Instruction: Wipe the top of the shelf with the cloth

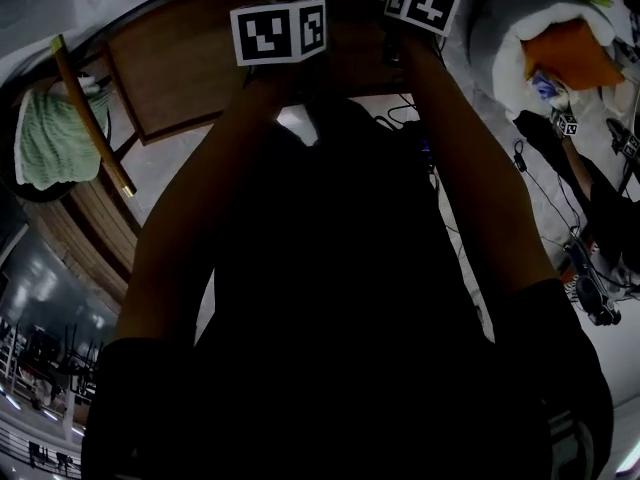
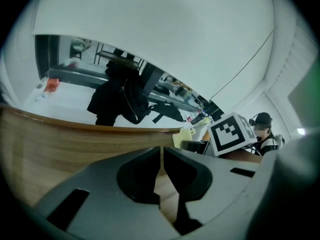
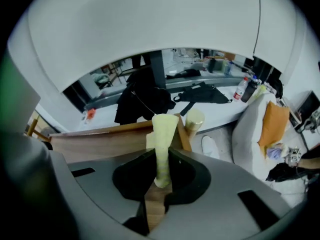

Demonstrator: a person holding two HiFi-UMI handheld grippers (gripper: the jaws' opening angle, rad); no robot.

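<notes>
Being pinched thinly by the right gripper (image 3: 159, 184) over the brown wooden shelf top (image 3: 100, 141), the pale yellow-green cloth (image 3: 164, 134) could be pulled free by friction; the left gripper (image 2: 161, 176) is clamped empty.

Most of the shelf (image 1: 185, 68) is hidden by the person's dark arms (image 1: 190, 238); from above, the cloth (image 3: 162, 129) is largely covered by a marker cube (image 1: 421, 6).

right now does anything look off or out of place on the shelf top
Only the cloth: the right gripper pinches it into a narrow upright twist, not spread flat on the shelf top. No spill or damage shows.
</notes>
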